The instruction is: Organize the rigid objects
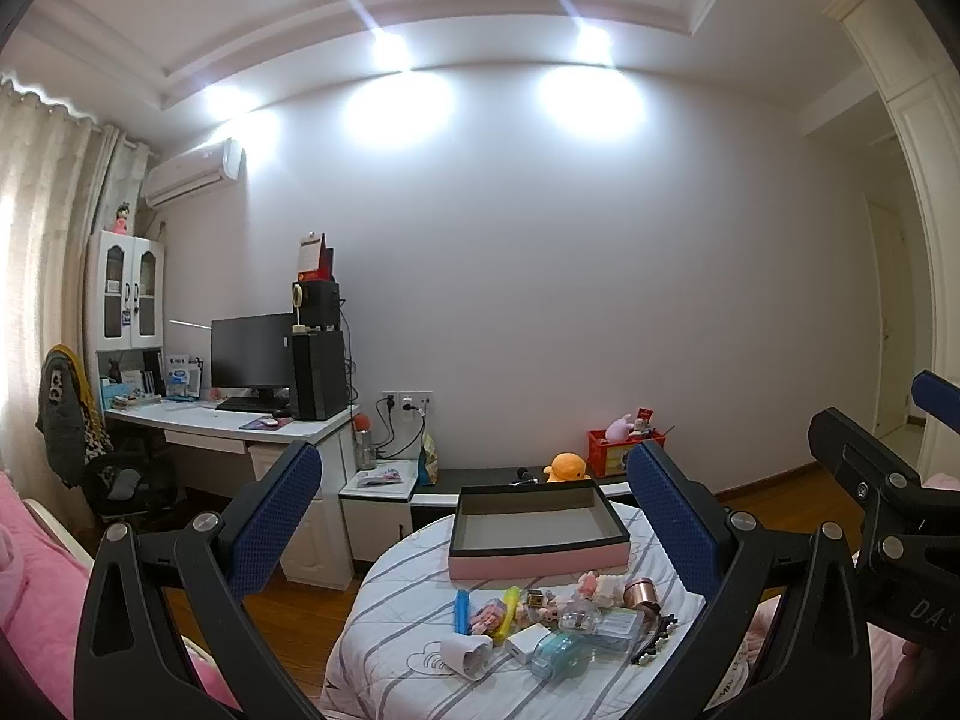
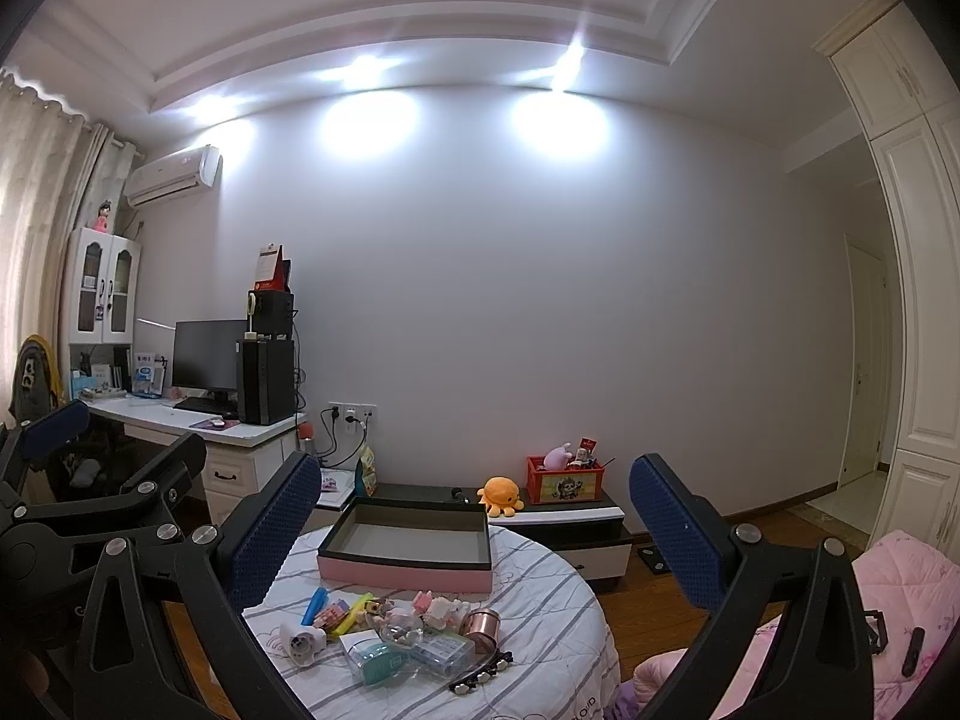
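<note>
A pink box with a black rim (image 1: 537, 564) (image 2: 405, 576) stands empty on the far side of a round table under a striped white cloth (image 1: 396, 576) (image 2: 540, 600). In front of it lies a heap of small objects: a blue stick (image 1: 462, 611) (image 2: 314, 605), a copper-coloured cup (image 1: 642, 597) (image 2: 480, 629), a white plug (image 1: 465, 653) (image 2: 302, 643), a teal dispenser (image 1: 561, 654) (image 2: 377, 663) and a black hair clip (image 1: 654, 639) (image 2: 480, 671). My left gripper (image 1: 480, 510) and right gripper (image 2: 480, 516) hover open before the table, holding nothing.
A low dark bench (image 2: 564, 510) behind the table carries an orange plush (image 1: 567, 467) (image 2: 503, 495) and a red crate (image 1: 612, 450) (image 2: 564, 479). A white desk (image 1: 240, 426) with a monitor stands at the left. Pink bedding (image 2: 900, 588) lies at the right.
</note>
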Motion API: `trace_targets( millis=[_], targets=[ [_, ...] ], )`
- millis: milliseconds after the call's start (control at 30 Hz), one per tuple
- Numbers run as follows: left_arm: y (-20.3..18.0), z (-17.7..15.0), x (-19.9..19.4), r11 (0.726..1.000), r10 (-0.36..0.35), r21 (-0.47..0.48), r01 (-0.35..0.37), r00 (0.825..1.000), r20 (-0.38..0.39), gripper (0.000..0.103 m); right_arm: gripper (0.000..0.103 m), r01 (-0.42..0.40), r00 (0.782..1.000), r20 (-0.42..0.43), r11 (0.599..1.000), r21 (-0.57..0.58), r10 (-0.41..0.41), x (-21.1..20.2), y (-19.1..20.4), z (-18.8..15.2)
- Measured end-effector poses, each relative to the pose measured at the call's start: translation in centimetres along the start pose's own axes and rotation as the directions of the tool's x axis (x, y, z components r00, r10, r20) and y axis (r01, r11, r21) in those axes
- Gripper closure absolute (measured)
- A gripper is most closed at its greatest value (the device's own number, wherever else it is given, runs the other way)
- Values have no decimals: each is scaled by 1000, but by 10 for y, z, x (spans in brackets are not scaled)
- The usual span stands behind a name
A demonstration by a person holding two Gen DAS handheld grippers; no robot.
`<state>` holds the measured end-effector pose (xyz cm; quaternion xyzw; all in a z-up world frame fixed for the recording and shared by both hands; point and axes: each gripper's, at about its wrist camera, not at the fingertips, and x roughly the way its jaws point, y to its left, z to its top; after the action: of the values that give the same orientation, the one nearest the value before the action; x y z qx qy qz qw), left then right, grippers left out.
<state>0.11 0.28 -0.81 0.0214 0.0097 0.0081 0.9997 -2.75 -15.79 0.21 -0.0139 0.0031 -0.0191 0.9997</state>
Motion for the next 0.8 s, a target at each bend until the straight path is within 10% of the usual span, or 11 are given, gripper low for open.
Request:
trace_targets(
  millis=[800],
  targets=[
    [2,-3,1,1000,2,-4,-2,1000,-4,0,0,-3,1000,-8,1000,-13,3,3,0,-2]
  ],
)
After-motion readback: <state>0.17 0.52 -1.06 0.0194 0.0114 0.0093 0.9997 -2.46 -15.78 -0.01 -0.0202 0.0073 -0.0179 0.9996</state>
